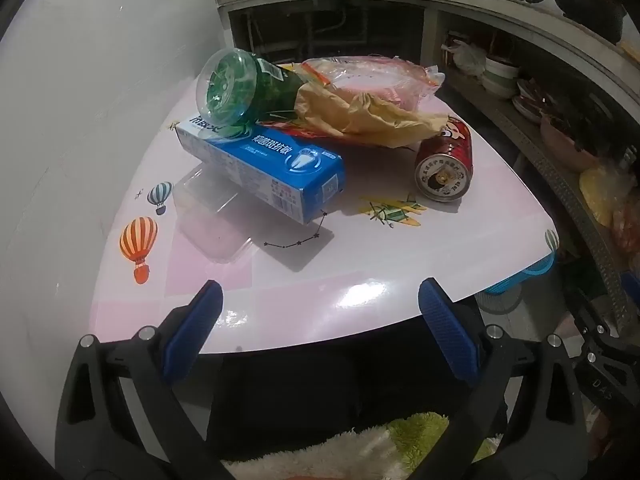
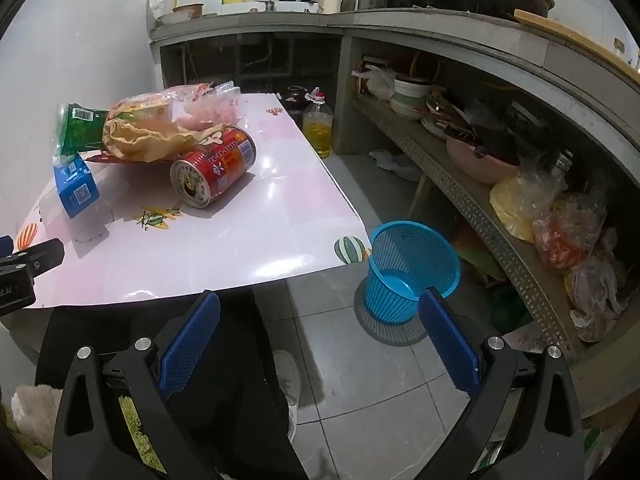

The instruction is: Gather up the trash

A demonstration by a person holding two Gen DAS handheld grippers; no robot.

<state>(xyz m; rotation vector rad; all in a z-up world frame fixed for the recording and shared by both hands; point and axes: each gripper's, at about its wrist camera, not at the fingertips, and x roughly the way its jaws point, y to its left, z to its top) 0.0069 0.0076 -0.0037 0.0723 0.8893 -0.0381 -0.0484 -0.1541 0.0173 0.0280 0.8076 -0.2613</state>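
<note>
Trash lies piled on a pink table (image 1: 320,304) (image 2: 240,248). A blue toothpaste box (image 1: 264,168) (image 2: 76,188) rests on a clear plastic tray (image 1: 212,216). Behind it lie a green plastic bottle (image 1: 236,88) (image 2: 78,132), crumpled brown paper (image 1: 368,116) (image 2: 144,140) and clear plastic bags (image 1: 380,76) (image 2: 208,108). A red can (image 1: 444,160) (image 2: 216,168) lies on its side. My left gripper (image 1: 320,300) hangs open over the table's near edge, short of the pile. My right gripper (image 2: 320,308) is open above the floor, beside a blue mesh bin (image 2: 412,268).
A concrete counter (image 2: 440,28) with a lower shelf full of bowls and bags runs along the right. An oil bottle (image 2: 318,124) stands on the floor past the table. A white wall (image 1: 100,80) borders the table's left. A person's dark trousers and shoe (image 2: 288,376) are below.
</note>
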